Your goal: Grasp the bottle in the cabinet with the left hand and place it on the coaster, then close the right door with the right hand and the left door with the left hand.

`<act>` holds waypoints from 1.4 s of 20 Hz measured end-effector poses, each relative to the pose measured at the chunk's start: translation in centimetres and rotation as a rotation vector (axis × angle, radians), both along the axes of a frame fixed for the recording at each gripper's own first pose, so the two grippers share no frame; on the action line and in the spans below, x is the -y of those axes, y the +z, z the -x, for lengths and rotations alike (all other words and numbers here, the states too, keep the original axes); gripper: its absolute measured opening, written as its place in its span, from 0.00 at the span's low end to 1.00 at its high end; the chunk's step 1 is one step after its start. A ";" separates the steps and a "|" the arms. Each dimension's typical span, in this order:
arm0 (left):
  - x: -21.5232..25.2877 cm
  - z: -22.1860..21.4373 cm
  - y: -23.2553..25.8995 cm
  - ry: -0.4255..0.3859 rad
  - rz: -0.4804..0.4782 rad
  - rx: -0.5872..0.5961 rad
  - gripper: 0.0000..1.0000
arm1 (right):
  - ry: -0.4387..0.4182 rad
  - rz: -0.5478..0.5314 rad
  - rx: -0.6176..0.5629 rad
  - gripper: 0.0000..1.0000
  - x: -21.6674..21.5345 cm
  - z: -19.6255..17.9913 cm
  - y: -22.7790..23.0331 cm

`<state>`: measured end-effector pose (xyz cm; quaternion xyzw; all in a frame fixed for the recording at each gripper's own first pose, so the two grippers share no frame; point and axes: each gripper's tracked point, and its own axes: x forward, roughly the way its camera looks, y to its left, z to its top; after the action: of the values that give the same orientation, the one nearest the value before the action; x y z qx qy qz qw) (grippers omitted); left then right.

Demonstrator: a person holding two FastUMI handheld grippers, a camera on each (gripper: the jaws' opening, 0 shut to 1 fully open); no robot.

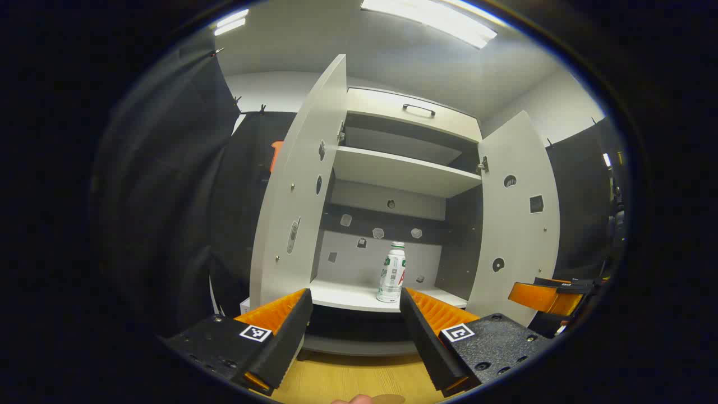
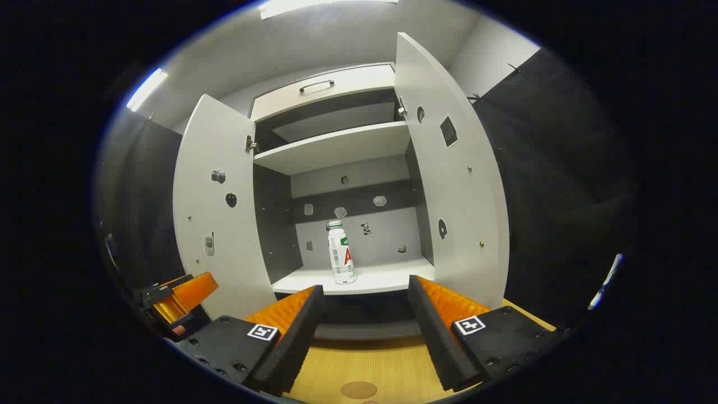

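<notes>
Both hand-held grippers [image 1: 355,314] [image 2: 364,308] gape empty; the coaster [image 2: 359,389] sits half cut off below.

Ceiling light [image 1: 429,19] glows above a wooden table [image 2: 370,365].

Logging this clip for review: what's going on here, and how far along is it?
A person holds a hand-held gripper in each hand, both facing an open cabinet. The left hand-held gripper and the right hand-held gripper are open and hold nothing. The bottle stands upright on the lower shelf, untouched. Both doors stand open, and the coaster lies on the wooden table in front. Nothing has been done yet.
</notes>
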<state>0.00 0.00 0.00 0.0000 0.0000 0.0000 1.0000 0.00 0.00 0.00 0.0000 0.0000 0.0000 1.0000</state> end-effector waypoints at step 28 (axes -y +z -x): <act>-2.7 -0.5 -1.1 0.056 -0.006 -0.028 0.95 | 0.008 0.002 -0.011 0.98 -0.7 -0.9 -1.1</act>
<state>0.52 2.71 -1.08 0.0031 0.0138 0.0280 0.9995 0.87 0.69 -1.06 -0.0008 0.0057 0.0040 1.0000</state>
